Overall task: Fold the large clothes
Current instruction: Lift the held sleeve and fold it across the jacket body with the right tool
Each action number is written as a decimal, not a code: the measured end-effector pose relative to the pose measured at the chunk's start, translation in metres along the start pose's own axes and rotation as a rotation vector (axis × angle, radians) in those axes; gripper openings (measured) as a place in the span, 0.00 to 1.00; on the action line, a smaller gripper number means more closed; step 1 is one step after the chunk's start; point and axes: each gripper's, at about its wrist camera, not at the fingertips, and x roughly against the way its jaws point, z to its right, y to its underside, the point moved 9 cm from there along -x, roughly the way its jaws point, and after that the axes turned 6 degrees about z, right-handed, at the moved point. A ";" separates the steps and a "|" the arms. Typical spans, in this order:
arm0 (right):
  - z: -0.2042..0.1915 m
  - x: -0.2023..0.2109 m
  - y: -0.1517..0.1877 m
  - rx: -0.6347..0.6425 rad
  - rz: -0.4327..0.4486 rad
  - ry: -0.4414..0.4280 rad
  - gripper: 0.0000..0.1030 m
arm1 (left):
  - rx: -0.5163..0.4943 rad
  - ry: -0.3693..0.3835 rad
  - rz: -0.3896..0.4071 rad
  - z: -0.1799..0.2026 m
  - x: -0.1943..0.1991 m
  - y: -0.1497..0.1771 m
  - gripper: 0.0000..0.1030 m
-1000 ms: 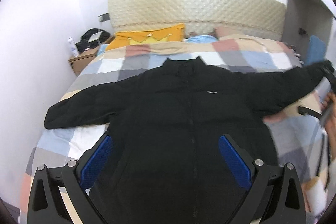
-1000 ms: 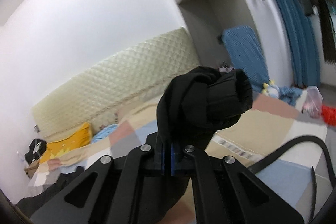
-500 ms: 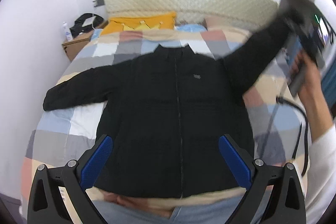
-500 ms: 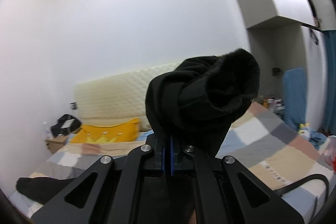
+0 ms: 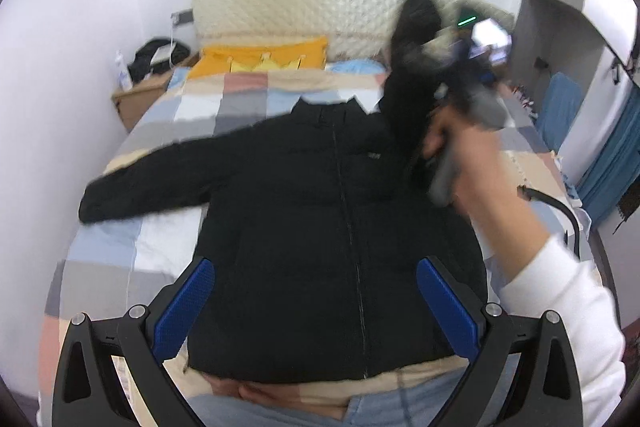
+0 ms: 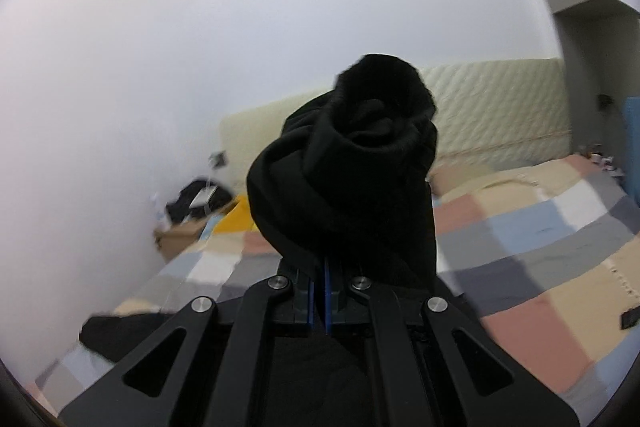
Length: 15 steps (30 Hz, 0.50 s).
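Note:
A black zip-up jacket (image 5: pixel 320 219) lies face up on the checked bedspread (image 5: pixel 104 267). Its left sleeve (image 5: pixel 160 179) is stretched out flat. My left gripper (image 5: pixel 316 303) is open and empty above the jacket's hem. My right gripper (image 6: pixel 320 291) is shut on the cuff of the jacket's right sleeve (image 6: pixel 360 179). It holds the sleeve lifted over the jacket's right shoulder, as the left wrist view shows the raised sleeve (image 5: pixel 412 67).
A quilted cream headboard (image 5: pixel 304 3) and a yellow pillow (image 5: pixel 260 57) are at the far end. A wooden bedside table (image 5: pixel 140 95) with a black bag stands at the far left. White walls lie to the left. A cable (image 5: pixel 556 211) trails at the right.
My right gripper has carried the sleeve cuff up and leftward, from the bed's right side to above the jacket's shoulder. My left gripper has stayed open over the hem.

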 end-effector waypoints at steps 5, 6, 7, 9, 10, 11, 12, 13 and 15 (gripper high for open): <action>-0.057 -0.040 0.071 0.066 -0.106 -0.051 0.03 | -0.030 0.002 0.035 -0.018 -0.002 0.000 0.99; -0.063 -0.045 0.084 0.064 -0.129 -0.064 0.03 | -0.025 0.005 0.029 -0.023 -0.006 0.001 0.99; -0.072 -0.053 0.102 0.066 -0.159 -0.081 0.03 | -0.022 -0.004 0.030 -0.028 -0.010 0.001 0.99; -0.090 -0.066 0.131 0.103 -0.205 -0.098 0.03 | -0.020 -0.036 0.056 -0.039 -0.017 -0.001 0.99; -0.100 -0.072 0.145 0.123 -0.224 -0.105 0.03 | -0.026 -0.068 0.075 -0.046 -0.021 -0.002 0.99; -0.106 -0.076 0.158 0.138 -0.245 -0.110 0.03 | -0.029 -0.092 0.097 -0.052 -0.025 -0.004 0.99; -0.111 -0.081 0.172 0.149 -0.267 -0.111 0.03 | -0.040 -0.126 0.141 -0.058 -0.028 -0.007 0.99; -0.112 -0.082 0.184 0.156 -0.287 -0.109 0.03 | -0.053 -0.159 0.171 -0.064 -0.029 -0.009 0.99; -0.123 -0.093 0.210 0.202 -0.325 -0.104 0.03 | -0.074 -0.198 0.207 -0.072 -0.035 -0.010 0.99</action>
